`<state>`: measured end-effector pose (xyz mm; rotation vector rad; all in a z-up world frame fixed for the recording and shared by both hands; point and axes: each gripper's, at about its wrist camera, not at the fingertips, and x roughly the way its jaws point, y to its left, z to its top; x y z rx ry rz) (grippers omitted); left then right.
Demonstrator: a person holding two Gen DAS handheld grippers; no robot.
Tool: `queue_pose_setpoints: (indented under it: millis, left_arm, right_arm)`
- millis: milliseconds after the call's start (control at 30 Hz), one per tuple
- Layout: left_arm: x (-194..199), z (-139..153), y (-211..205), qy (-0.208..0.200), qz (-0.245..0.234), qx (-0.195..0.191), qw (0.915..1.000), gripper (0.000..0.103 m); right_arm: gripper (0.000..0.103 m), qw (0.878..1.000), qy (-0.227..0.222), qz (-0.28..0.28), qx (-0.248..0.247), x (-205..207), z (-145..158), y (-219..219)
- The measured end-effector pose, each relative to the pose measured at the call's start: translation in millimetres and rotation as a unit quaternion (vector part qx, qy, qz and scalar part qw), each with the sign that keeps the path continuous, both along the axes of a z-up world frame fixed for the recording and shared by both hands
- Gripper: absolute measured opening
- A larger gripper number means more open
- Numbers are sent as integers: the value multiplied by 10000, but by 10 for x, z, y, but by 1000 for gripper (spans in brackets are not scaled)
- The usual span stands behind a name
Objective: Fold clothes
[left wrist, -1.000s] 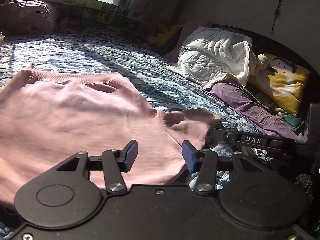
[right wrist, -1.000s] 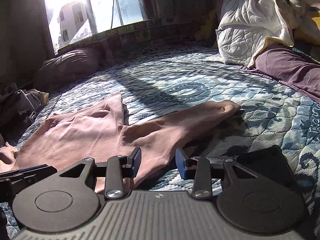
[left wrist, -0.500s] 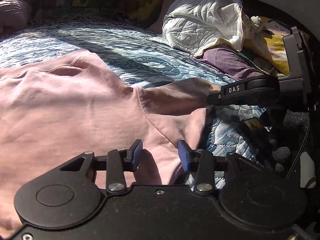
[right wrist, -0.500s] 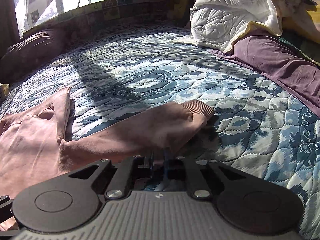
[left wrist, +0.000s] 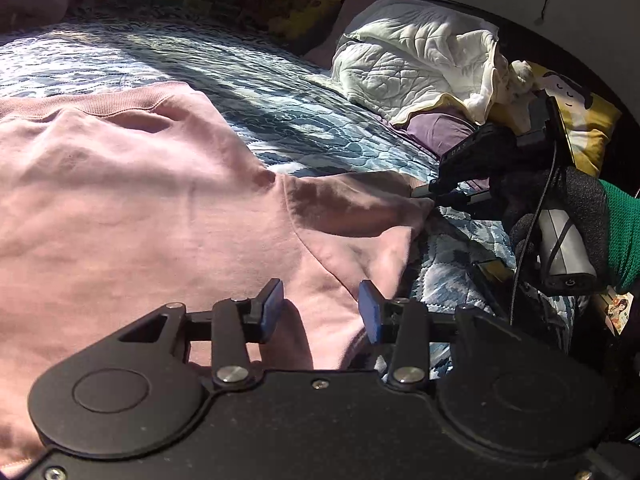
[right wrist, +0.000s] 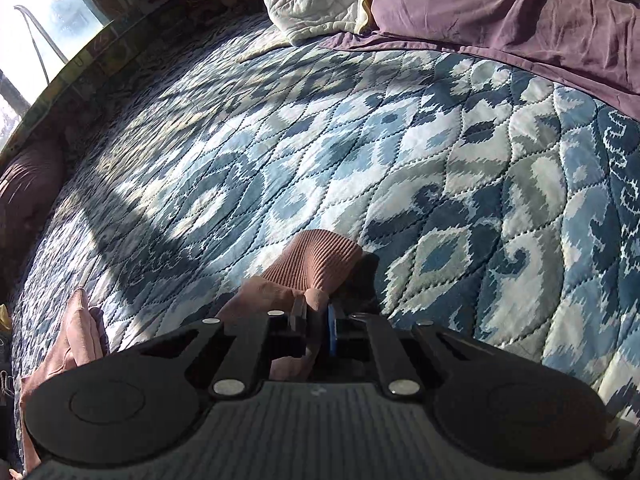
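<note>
— Lying where, the pink sweatshirt?
— Flat on the blue quilt, near the white blanket.
— The right gripper?
— Its 2 fingers are pinched tight on the sleeve, by the ribbed cuff.
— And the left gripper?
— Spread wide over the sweatshirt's edge, gripping nothing.

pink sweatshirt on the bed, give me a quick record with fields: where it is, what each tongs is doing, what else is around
garment: pink sweatshirt, body spread flat on the blue patterned quilt
right tongs: shut on the sleeve just behind its ribbed cuff
left tongs: open, over the sweatshirt near the armpit seam, gripping nothing
fold state: no fold visible yet
nearby: white quilted blanket, purple sheet, yellow pillow
person: gloved hand with green sleeve holding the right tongs
</note>
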<state>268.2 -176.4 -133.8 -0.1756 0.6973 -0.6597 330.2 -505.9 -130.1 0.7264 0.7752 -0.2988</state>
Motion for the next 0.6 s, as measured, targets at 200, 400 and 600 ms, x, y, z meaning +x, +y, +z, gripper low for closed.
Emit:
queue_pose_setpoints:
  millis: [200,400,600]
  left_arm:
    - [-27,2,-34,-42,-122,222,9997,40]
    - [-21,-4,-14,-3,-95,135,9999,41]
    - [-25,-3,-15,8,-83,112,9999,42]
  right_arm:
    - [11,9942,228,806,-678,133,56,-81]
    - [35,9853,107,753,-1527,57,216,12]
    - [34,9651,-381,1724,-1932,-5,474,509]
